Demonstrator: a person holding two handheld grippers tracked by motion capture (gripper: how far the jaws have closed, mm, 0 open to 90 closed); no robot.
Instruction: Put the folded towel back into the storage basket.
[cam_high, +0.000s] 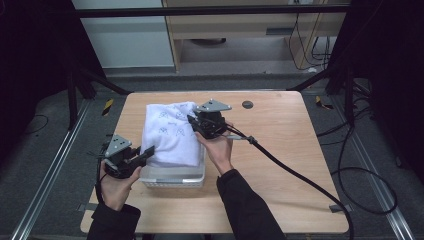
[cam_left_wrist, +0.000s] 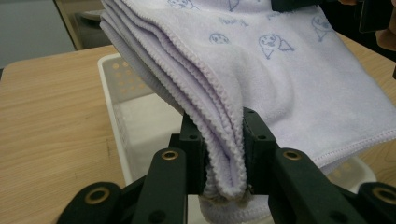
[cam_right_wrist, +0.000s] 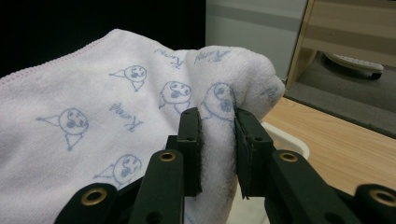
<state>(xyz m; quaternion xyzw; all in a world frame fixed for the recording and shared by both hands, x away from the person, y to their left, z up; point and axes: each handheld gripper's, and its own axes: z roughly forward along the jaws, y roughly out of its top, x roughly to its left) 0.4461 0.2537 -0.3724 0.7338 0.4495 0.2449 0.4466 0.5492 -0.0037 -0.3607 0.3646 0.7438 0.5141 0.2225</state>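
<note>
Tools (cam_left_wrist: 223, 154) (cam_right_wrist: 217, 149) pinching towel (cam_high: 170, 132) over basket (cam_high: 172, 177).

Right gripper (cam_right_wrist: 217, 140) jaws clamped on printed white towel (cam_right_wrist: 116, 121)

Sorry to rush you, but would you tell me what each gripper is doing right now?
Left gripper: closed on the folded edge of the towel, above the white basket.
Right gripper: closed on the towel's far part.

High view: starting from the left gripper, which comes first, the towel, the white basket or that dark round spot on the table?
1. Towel, pinched in the left gripper.
2. White basket, just beside and below it.
3. Dark round spot, far across the table, beyond the right gripper.
</note>
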